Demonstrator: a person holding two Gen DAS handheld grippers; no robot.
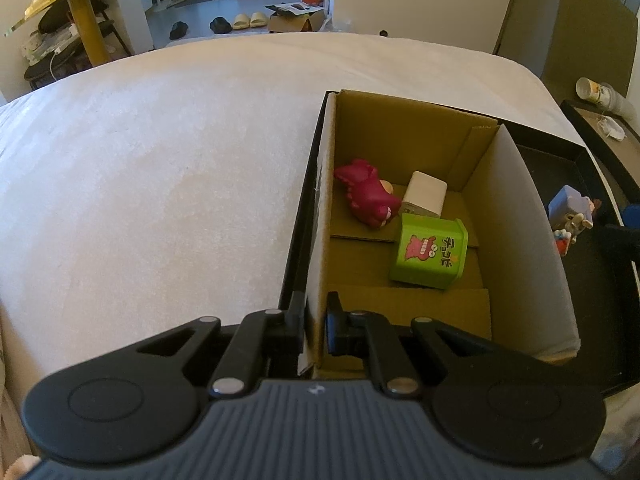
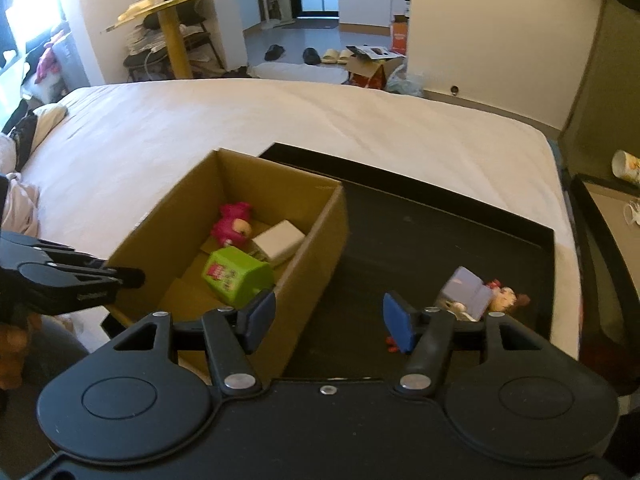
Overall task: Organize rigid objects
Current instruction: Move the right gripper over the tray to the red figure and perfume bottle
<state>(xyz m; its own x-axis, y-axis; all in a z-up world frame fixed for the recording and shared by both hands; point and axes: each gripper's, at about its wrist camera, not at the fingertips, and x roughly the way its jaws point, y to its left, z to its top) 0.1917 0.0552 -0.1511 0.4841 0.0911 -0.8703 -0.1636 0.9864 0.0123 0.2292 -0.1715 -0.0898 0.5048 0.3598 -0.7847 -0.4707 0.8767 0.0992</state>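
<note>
Holding the cardboard box (image 1: 400, 132) steady, our left gripper (image 1: 314, 328) is clamped on its near left wall, at the black tray's (image 2: 440, 208) left edge. Inside lie a pink dinosaur toy (image 1: 370, 196), a white block (image 1: 426, 194) and a green container (image 1: 430, 254). Our right gripper (image 2: 328, 320) hangs empty, jaws apart, over the tray. We judge the purple figurine (image 2: 472, 292) near the tray's right edge comes next: move right, straddle it, close.
</note>
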